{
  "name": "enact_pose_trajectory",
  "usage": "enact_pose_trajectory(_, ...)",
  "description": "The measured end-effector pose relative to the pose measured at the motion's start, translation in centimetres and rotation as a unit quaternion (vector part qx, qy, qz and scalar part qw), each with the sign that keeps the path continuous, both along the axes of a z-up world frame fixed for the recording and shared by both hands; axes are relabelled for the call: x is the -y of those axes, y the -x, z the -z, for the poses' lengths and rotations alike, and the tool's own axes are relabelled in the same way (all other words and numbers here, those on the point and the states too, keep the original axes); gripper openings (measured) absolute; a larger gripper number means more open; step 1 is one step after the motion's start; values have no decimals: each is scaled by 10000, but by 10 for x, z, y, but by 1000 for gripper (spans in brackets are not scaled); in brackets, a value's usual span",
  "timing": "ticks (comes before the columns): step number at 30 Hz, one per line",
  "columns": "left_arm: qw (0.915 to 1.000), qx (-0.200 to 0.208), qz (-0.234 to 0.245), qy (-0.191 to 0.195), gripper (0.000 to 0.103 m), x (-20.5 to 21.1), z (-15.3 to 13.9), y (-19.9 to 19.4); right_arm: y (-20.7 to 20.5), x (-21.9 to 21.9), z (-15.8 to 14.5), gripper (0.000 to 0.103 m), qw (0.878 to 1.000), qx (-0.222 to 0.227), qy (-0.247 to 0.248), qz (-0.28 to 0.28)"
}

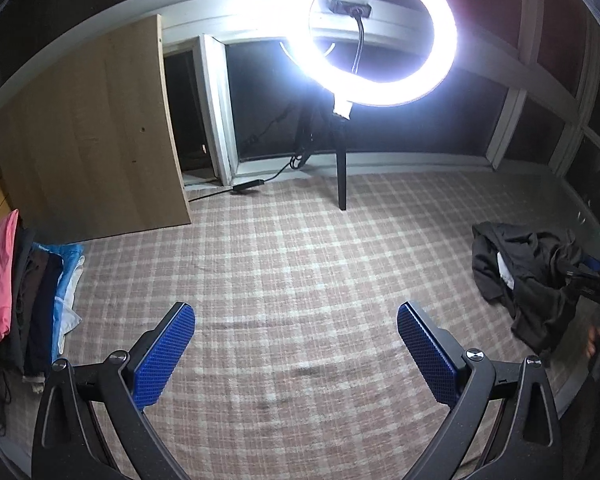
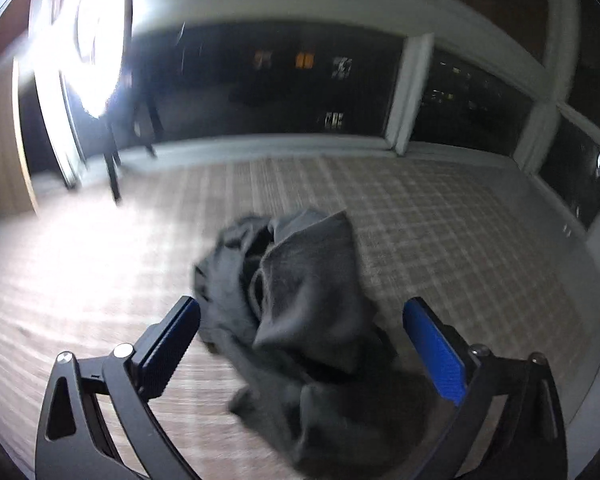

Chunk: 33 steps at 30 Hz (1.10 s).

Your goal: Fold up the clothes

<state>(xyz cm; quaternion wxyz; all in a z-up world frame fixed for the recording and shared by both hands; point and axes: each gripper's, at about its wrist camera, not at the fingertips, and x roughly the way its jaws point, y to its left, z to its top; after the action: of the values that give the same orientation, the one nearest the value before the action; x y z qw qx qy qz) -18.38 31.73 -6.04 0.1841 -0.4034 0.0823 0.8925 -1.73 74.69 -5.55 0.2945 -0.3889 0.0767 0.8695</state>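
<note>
Right wrist view: right gripper (image 2: 300, 316), jaws spread, straddles crumpled dark garment (image 2: 300, 300); left gripper (image 1: 296, 320), jaws released, empty, faces bare plaid sheet (image 1: 300, 248) for laying flat

Dim night room, lit by one glaring ring light (image 1: 382, 32). Sharp in left view; right view motion-blurred, overexposed at left. Fisheye-bent edges.

A dark grey garment (image 2: 300, 304) is seen crumpled in a heap near the right edge of the checked floor covering (image 1: 300, 280).
</note>
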Motion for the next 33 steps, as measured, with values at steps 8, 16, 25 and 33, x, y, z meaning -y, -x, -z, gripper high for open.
enact_pose_trajectory(8, 9999, -40, -166, -7, 102, 32, -5, 14, -13, -42, -14, 15, 9930, -483, 1061, 212)
enact_pose_trajectory(16, 9977, -484, -299, -358, 102, 103, -38, 18, -38, 41, -174, 14, 9824, -1808, 373, -272)
enact_pose_trajectory(25, 9938, -718, -716, -465, 102, 211, -49, 16, 81, 228, -215, 16, 9447, -1774, 1161, -2501)
enact_pose_trajectory(33, 9981, -101, -575, -184, 102, 229, 1, 21, 101, 254, -121, 73, 9673, -499, 1039, -2259)
